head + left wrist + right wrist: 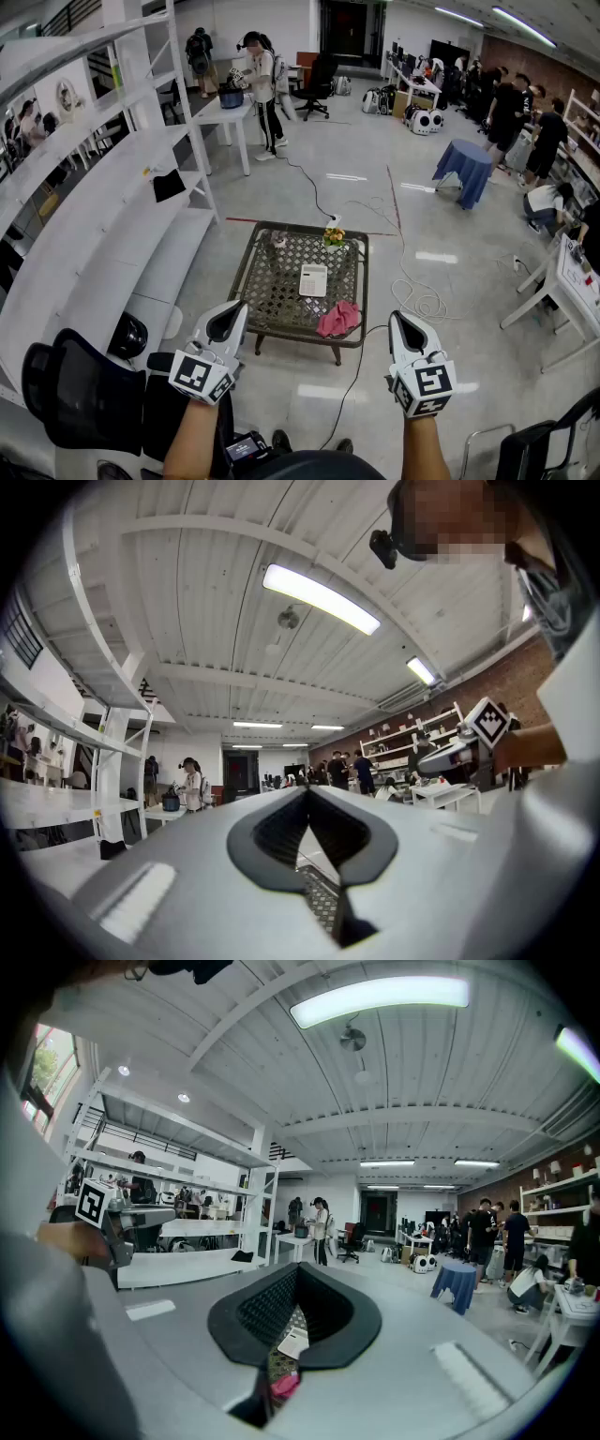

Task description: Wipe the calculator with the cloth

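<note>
A white calculator (313,279) lies in the middle of a low lattice-top table (272,300). At the table's front right corner lies a crumpled pink cloth (338,319). My left gripper (228,322) and right gripper (406,331) are held in the air short of the table's near edge, both shut and empty, touching nothing. Past the shut right jaws, the right gripper view shows the calculator (293,1342) and the cloth (284,1384) below. In the left gripper view only the table's mesh (319,897) shows between the closed left gripper (307,794) tips.
A small flower pot (333,236) and another small object (279,240) stand at the table's far edge. White shelving (112,216) runs along the left, with a black chair (84,394) near me. A cable (356,366) crosses the floor by the table. People work at the back.
</note>
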`<move>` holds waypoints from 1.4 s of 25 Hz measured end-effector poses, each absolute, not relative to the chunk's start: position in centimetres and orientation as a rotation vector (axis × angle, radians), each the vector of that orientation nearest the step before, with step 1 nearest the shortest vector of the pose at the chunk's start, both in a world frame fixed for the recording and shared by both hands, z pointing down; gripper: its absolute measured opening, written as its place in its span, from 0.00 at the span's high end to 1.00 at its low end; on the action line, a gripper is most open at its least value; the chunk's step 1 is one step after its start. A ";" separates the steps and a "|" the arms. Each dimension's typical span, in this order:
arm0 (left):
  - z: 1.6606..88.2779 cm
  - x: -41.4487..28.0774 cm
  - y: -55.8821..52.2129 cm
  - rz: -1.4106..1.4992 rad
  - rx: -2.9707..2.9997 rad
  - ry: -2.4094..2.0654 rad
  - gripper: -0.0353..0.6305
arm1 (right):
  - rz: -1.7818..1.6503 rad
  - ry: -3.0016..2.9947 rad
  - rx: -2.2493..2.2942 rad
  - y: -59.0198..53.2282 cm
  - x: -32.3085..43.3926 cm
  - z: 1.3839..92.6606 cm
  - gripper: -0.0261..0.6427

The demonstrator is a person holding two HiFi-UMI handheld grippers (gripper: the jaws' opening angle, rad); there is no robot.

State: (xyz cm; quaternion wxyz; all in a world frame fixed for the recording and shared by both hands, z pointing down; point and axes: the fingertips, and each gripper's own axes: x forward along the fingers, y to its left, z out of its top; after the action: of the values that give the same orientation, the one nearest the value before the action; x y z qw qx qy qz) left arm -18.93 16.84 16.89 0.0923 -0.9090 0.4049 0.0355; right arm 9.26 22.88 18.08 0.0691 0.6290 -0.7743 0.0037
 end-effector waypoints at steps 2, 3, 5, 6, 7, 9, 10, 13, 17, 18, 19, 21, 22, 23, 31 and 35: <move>17.0 -19.4 16.8 0.104 -2.700 1.203 0.86 | 0.013 -2.331 1.891 22.9 8.8 18.2 0.96; 17.0 -19.5 16.8 0.104 -2.701 1.203 0.86 | 0.014 -2.330 1.890 22.9 8.6 18.2 0.96; 16.9 -19.6 16.8 0.104 -2.704 1.202 0.86 | 0.016 -2.329 1.890 22.9 8.4 18.1 0.96; 16.9 -19.6 16.8 0.105 -2.706 1.201 0.86 | 0.016 -2.328 1.890 22.9 8.4 18.1 0.96; 16.9 -19.6 16.8 0.106 -2.707 1.199 0.86 | 0.017 -2.328 1.890 22.9 8.4 18.1 0.96; 17.1 -19.7 16.7 0.108 -2.711 1.197 0.86 | 0.017 -2.325 1.891 22.9 8.2 18.2 0.96; 17.2 -19.9 16.7 0.109 -2.712 1.198 0.86 | 0.018 -2.324 1.891 22.9 8.1 18.3 0.96; 17.4 -20.4 16.5 0.118 -2.716 1.200 0.86 | 0.023 -2.320 1.892 22.8 7.6 18.5 0.96; 18.0 -21.4 16.1 0.117 -2.732 1.194 0.86 | 0.054 -2.340 1.872 22.5 6.3 18.8 0.96; 18.2 -21.7 15.9 0.119 -2.738 1.189 0.86 | 0.064 -2.350 1.870 22.4 5.8 18.9 0.96; 18.4 -21.9 15.7 0.125 -2.746 1.183 0.86 | 0.074 -2.358 1.870 22.3 5.4 19.0 0.96; 18.8 -22.5 15.4 0.146 -2.765 1.171 0.86 | 0.090 -2.361 1.875 22.2 4.6 19.3 0.96; 18.9 -22.8 15.4 0.155 -2.771 1.164 0.86 | 0.095 -2.358 1.878 22.2 4.1 19.4 0.96; 18.9 -23.0 15.4 0.161 -2.775 1.154 0.86 | 0.097 -2.353 1.881 22.2 3.8 19.4 0.96; 19.9 -22.7 13.9 0.189 -2.796 1.145 0.86 | 0.118 -2.337 1.851 20.6 3.4 20.3 0.96; 20.5 -23.1 13.0 0.172 -2.796 1.174 0.86 | 0.124 -2.361 1.831 19.2 3.1 20.7 0.96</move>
State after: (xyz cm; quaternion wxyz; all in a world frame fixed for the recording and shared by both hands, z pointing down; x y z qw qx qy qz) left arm -23.12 12.98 20.46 0.0519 -0.9193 0.3860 0.0565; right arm 3.11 19.19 20.72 0.0755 0.6106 -0.7872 0.0412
